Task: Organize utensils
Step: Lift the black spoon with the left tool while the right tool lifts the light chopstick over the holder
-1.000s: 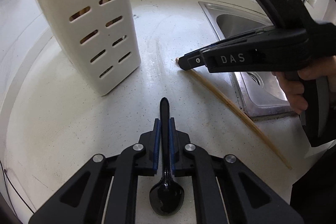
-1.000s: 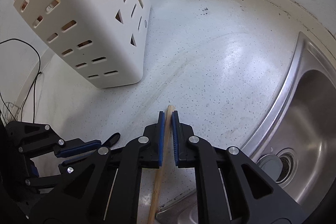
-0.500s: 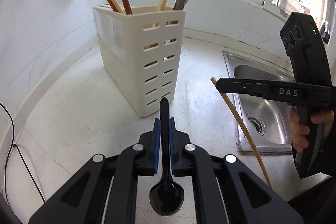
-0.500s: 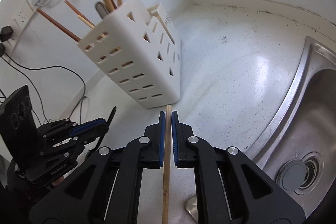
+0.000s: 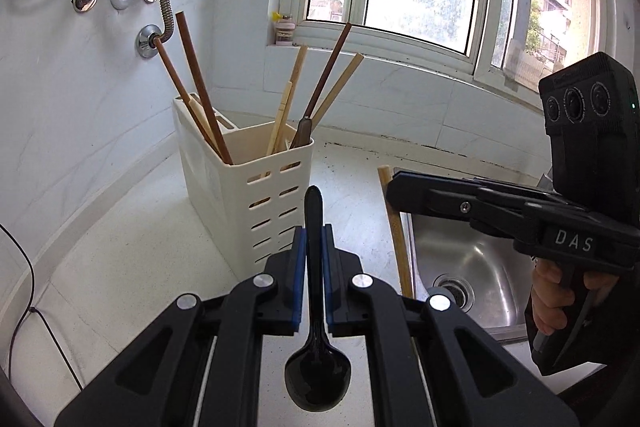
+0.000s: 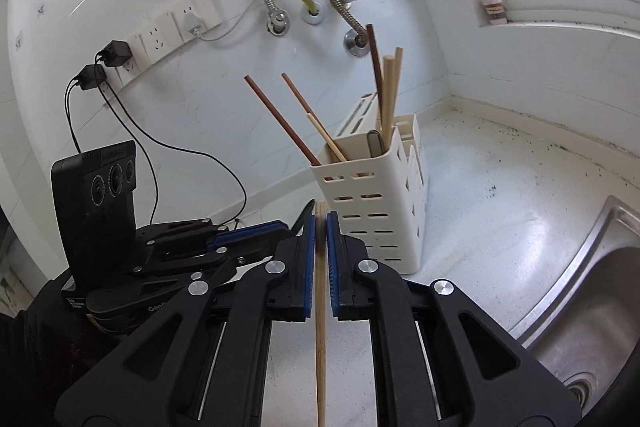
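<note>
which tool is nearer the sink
Right. The right tool, shut on a chopstick, hangs above the sink's near edge. The left tool, shut on a black spoon, is over the counter beside the caddy, farther from the sink.

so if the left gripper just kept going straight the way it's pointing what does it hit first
Most likely the white utensil holder: the left gripper, shut on the black spoon, points at its slotted near corner. Depth is unclear.
</note>
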Motion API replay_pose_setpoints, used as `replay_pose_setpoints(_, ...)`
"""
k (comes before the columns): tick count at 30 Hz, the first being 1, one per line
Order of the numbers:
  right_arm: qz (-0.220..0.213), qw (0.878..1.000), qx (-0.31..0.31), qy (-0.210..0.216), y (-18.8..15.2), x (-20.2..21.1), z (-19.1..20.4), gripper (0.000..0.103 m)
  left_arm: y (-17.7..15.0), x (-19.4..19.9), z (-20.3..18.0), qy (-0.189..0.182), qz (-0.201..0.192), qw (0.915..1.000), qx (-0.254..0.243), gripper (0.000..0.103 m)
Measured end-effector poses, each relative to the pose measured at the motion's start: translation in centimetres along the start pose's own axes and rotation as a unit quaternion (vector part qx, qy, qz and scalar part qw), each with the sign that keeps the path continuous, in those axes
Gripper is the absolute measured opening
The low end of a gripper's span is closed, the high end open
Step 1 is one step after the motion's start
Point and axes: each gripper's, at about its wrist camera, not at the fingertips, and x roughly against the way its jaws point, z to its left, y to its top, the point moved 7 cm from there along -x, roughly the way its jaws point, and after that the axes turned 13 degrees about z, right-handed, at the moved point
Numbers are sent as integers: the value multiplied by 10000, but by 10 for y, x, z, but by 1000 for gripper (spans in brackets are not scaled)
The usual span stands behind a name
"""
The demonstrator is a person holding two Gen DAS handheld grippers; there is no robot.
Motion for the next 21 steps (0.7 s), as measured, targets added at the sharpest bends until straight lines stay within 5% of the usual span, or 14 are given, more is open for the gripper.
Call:
replay_pose_setpoints(7,-114,9999,53,-7,8,7,3,6,2,14,6,117,-252,9995,148,8)
replay_pose_setpoints(21,-473,9980,397,-133,46,16,9,6,57,55,24,-30,-1190,9912,583,8)
